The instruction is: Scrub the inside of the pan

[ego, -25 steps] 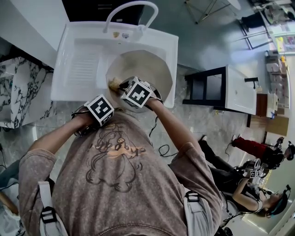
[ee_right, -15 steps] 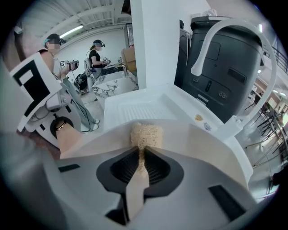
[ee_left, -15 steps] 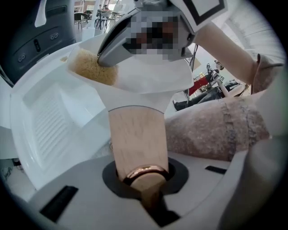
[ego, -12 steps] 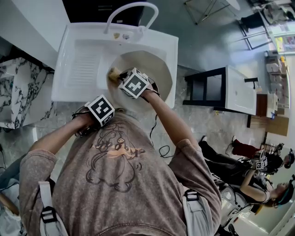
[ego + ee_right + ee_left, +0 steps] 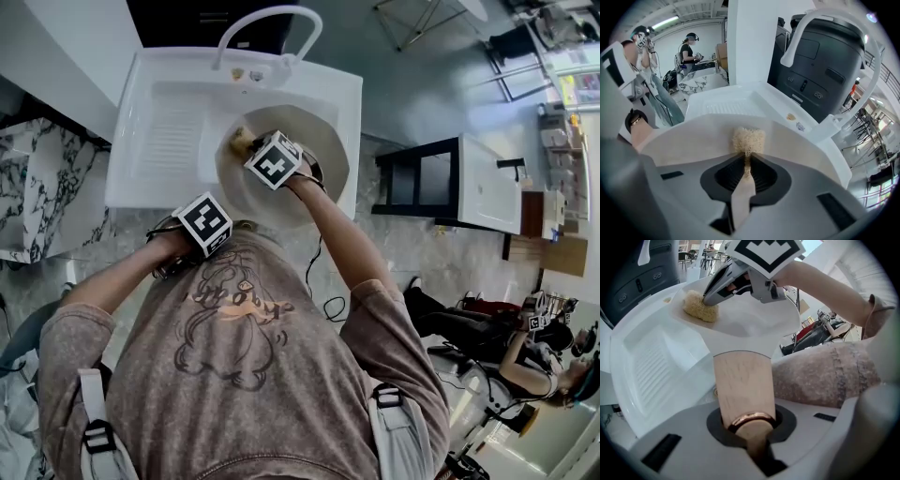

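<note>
A cream-coloured pan (image 5: 314,141) sits in the white sink (image 5: 352,89). My left gripper (image 5: 750,427) is shut on the pan's wooden handle (image 5: 743,390), near the sink's front edge. Its marker cube (image 5: 204,223) shows in the head view. My right gripper (image 5: 746,161) is shut on a tan fibrous sponge (image 5: 748,139), which it presses on the pan's inner wall. In the head view the sponge (image 5: 242,141) lies at the pan's left side, just beyond the right gripper's cube (image 5: 274,159). The left gripper view shows the same sponge (image 5: 699,306) under the right gripper's fingers (image 5: 717,287).
A white arched faucet (image 5: 267,23) stands behind the sink, with a ribbed drainboard (image 5: 169,141) left of the pan. A marble counter (image 5: 37,187) lies to the left. A black-and-white table (image 5: 469,183) stands to the right, and people (image 5: 525,347) are beyond it.
My right gripper has carried the sponge away from me and slightly right along the pan's wall. The left gripper has kept still on the handle.
</note>
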Action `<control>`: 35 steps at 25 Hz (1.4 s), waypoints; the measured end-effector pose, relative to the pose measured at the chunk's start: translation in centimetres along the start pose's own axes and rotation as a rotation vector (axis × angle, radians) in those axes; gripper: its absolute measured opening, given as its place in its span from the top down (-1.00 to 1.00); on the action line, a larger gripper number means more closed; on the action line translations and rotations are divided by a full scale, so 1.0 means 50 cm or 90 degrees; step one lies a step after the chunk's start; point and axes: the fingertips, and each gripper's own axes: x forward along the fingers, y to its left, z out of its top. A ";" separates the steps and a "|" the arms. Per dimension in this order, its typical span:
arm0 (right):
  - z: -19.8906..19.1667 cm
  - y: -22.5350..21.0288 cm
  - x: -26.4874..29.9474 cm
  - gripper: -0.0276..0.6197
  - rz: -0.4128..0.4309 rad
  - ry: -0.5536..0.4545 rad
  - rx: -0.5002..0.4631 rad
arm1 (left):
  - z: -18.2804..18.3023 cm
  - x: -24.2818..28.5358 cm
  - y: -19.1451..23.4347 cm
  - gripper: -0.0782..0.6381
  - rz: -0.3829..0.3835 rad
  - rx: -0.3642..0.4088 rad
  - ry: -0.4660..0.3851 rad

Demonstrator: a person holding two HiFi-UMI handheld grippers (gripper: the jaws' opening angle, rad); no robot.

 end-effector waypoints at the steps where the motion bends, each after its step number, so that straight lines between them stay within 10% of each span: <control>1: -0.004 -0.007 0.002 0.76 -0.004 0.004 0.000 | 0.000 0.000 0.000 0.67 0.000 0.000 0.001; 20: -0.101 -0.123 -0.023 0.76 -0.086 0.118 -0.101 | 0.003 -0.005 0.006 0.67 0.005 0.015 0.007; 35: -0.190 -0.124 -0.082 0.76 -0.037 0.185 -0.117 | 0.012 -0.005 0.001 0.67 -0.002 0.002 0.000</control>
